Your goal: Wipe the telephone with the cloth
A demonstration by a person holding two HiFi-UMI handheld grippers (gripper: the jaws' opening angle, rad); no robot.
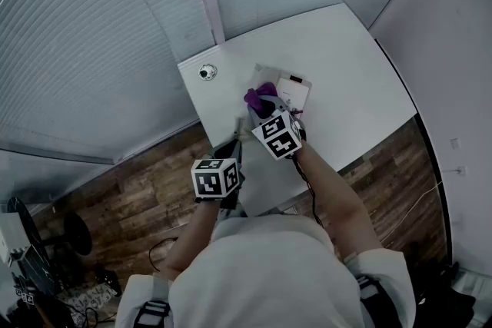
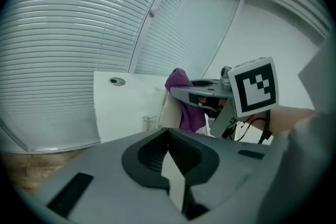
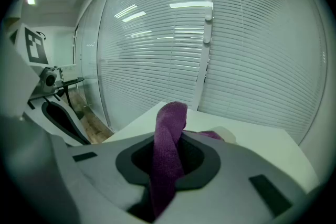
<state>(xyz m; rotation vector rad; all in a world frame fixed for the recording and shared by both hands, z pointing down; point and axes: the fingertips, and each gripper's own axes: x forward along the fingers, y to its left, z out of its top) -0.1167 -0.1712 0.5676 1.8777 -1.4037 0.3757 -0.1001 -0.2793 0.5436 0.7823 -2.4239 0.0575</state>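
The telephone [image 1: 293, 91] is a pale flat set near the front edge of the white table [image 1: 346, 65]. A purple cloth [image 1: 259, 97] lies bunched against its left side. My right gripper [image 1: 265, 113] is shut on that cloth, which rises as a twisted strip [image 3: 170, 131] out from between its jaws. In the left gripper view the same cloth [image 2: 180, 81] hangs from the right gripper [image 2: 198, 94] over the telephone's pale edge [image 2: 167, 112]. My left gripper [image 1: 234, 146] hangs back at the table's edge, shut [image 2: 176, 168], with nothing seen in its grip.
A round metal fitting [image 1: 207, 72] is set in the table's left corner. Slatted blinds [image 1: 100, 27] close off the space behind and beside the table. Wooden floor [image 1: 146, 188] lies below, with dark equipment stands [image 1: 46, 242] at the lower left.
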